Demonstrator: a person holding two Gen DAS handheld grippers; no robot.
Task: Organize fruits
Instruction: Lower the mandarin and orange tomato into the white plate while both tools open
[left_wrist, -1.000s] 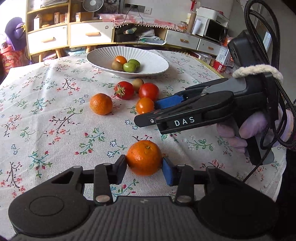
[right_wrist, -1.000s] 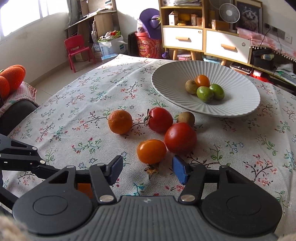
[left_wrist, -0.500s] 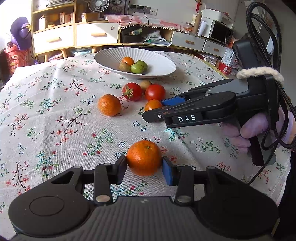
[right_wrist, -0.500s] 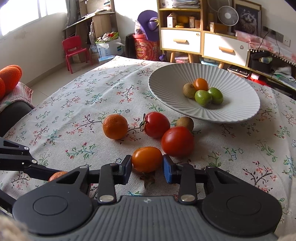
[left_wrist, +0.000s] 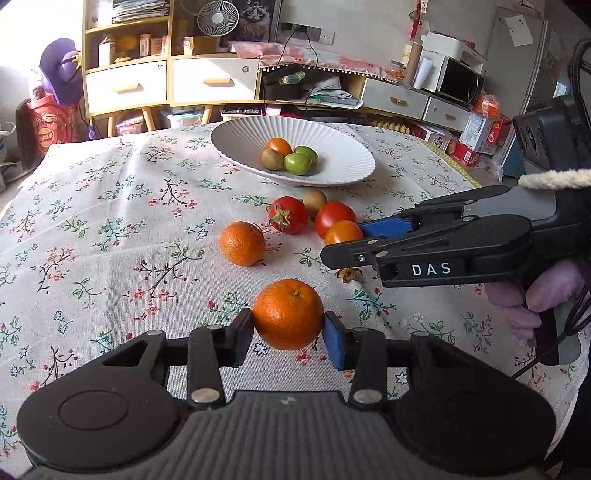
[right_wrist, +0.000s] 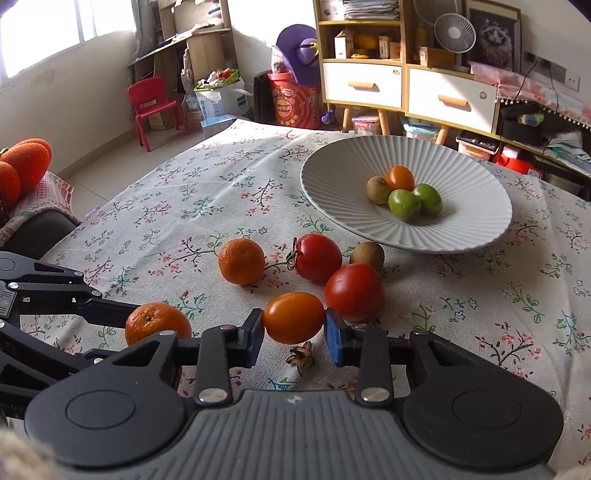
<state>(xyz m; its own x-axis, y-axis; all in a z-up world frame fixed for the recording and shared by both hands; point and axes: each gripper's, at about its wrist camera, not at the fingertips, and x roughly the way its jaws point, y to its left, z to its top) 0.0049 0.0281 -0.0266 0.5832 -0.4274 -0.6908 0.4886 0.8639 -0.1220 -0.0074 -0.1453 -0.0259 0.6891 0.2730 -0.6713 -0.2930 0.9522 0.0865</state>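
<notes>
My left gripper (left_wrist: 289, 330) is shut on a tangerine (left_wrist: 288, 314), held just above the flowered tablecloth. My right gripper (right_wrist: 294, 330) is shut on a small orange tomato (right_wrist: 294, 317), lifted off the cloth; its dried calyx (right_wrist: 301, 357) lies below. In the left wrist view the right gripper (left_wrist: 345, 245) reaches in from the right with the orange tomato (left_wrist: 341, 232). On the cloth lie a second tangerine (right_wrist: 241, 261), two red tomatoes (right_wrist: 317, 257) (right_wrist: 354, 291) and a kiwi (right_wrist: 366, 254). The white ribbed bowl (right_wrist: 461, 221) holds several small fruits.
The table's cloth (left_wrist: 92, 240) runs to an edge at the right, where a person's gloved hand (left_wrist: 535, 295) holds the right gripper. Cabinets (left_wrist: 207, 81), a fan and clutter stand behind the table. A red chair (right_wrist: 147, 107) stands on the floor at the left.
My right gripper closed on the small orange tomato and raised it off its calyx. The left gripper kept its hold on the tangerine and tilted up slightly, so the bowl sits lower in its view.
</notes>
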